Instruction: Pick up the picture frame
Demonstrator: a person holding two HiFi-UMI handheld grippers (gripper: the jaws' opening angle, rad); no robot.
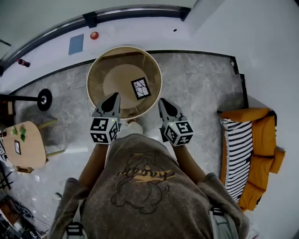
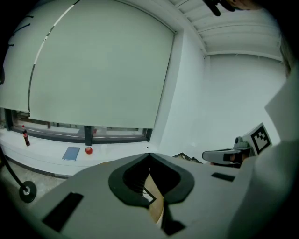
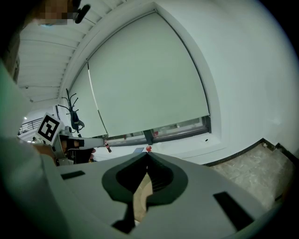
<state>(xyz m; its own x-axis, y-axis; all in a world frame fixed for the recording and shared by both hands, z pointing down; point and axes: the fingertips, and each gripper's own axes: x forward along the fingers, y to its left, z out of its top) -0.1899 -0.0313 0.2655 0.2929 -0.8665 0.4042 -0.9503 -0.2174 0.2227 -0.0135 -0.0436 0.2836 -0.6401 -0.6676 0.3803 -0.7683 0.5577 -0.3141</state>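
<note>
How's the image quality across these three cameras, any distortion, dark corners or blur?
Head view: fisheye bends the window rail into an arc, light even, picture frame crisp. Left gripper view: black corners, left tongs soft. Right gripper view: same dark corners, right tongs likewise soft.

round table [image 1: 96, 95] is seen on grey floor [image 1: 196, 79] | red ball [image 1: 94, 35] and blue pad [image 1: 76, 44] are set near each other on the white sill [image 1: 131, 32] | orange sofa [image 1: 261, 135] is partly covered by a striped blanket [image 1: 236, 154] at right | small wooden table [image 1: 28, 144] is placed at left, near a black stand base [image 1: 45, 99]
</note>
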